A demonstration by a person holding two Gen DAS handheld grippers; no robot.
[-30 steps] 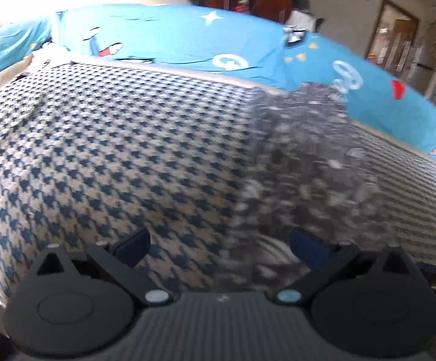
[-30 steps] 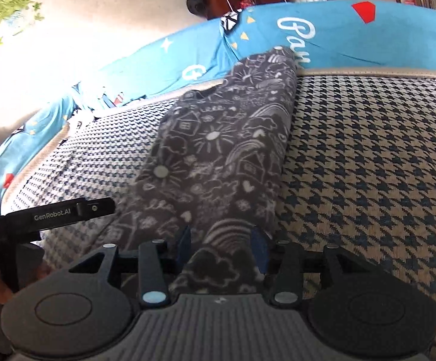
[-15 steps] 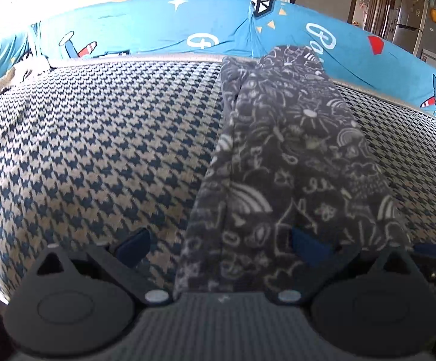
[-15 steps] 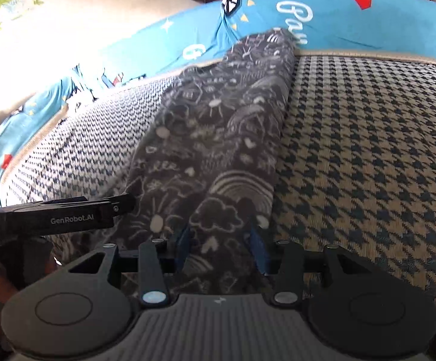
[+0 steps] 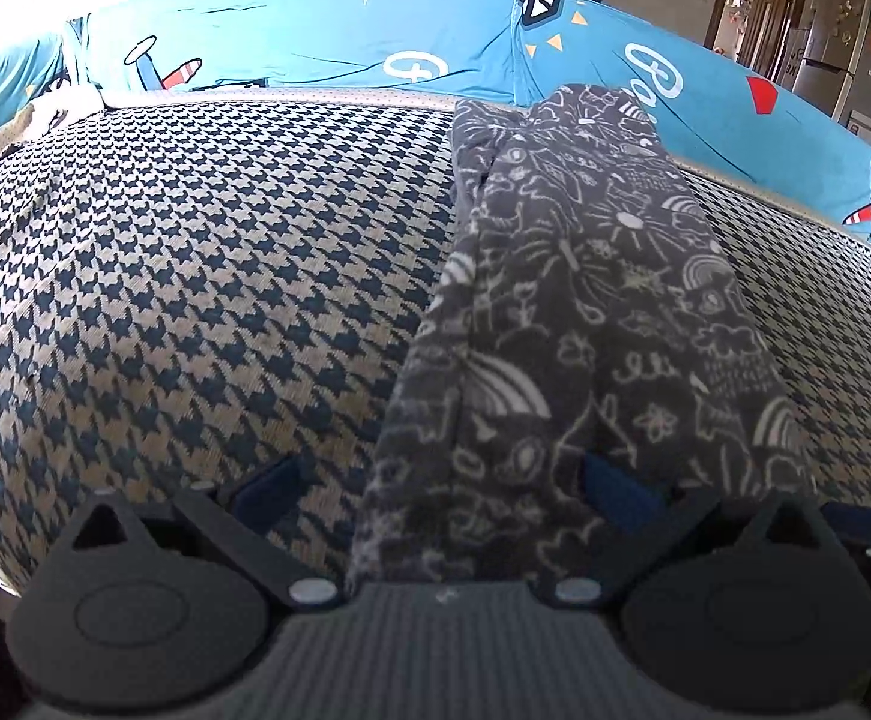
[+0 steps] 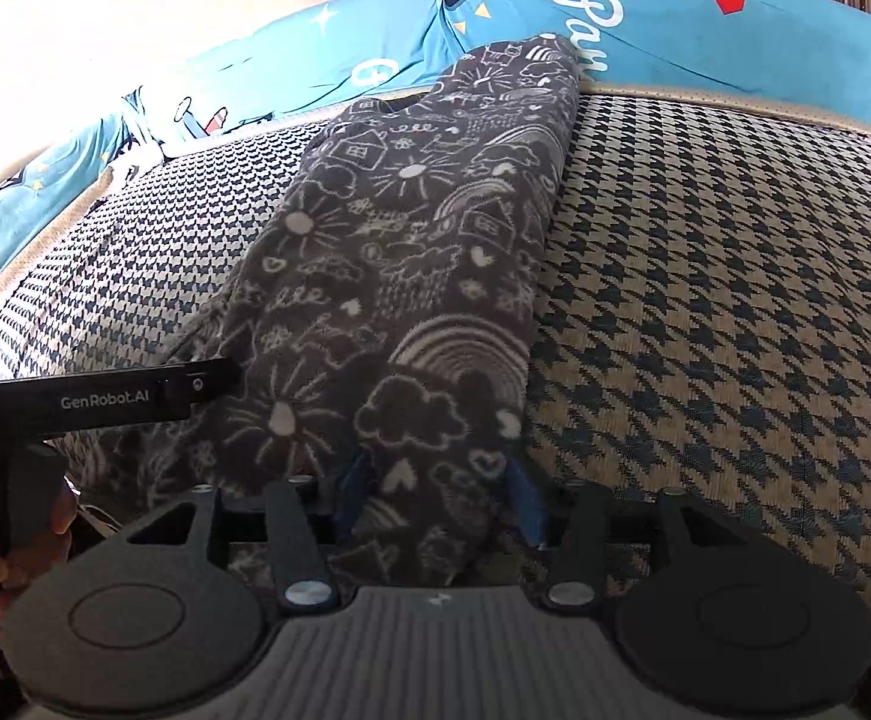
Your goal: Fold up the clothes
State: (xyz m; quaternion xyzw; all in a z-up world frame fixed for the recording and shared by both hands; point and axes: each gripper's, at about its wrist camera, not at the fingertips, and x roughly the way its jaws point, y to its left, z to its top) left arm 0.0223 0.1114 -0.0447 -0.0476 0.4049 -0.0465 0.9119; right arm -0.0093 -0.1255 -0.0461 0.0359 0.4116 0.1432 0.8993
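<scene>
The left gripper [image 5: 438,483] points down at a slant with its blue pads [image 5: 264,489] set wide apart, pressing on nothing. The right gripper [image 6: 435,495] tilts down likewise; its jaws are opening, with cloth [image 6: 411,276] lying between the blue fingers [image 6: 522,501]. In the right wrist view the left gripper shows from the side at the left edge, and a hand [image 6: 21,546] wraps its handle.
</scene>
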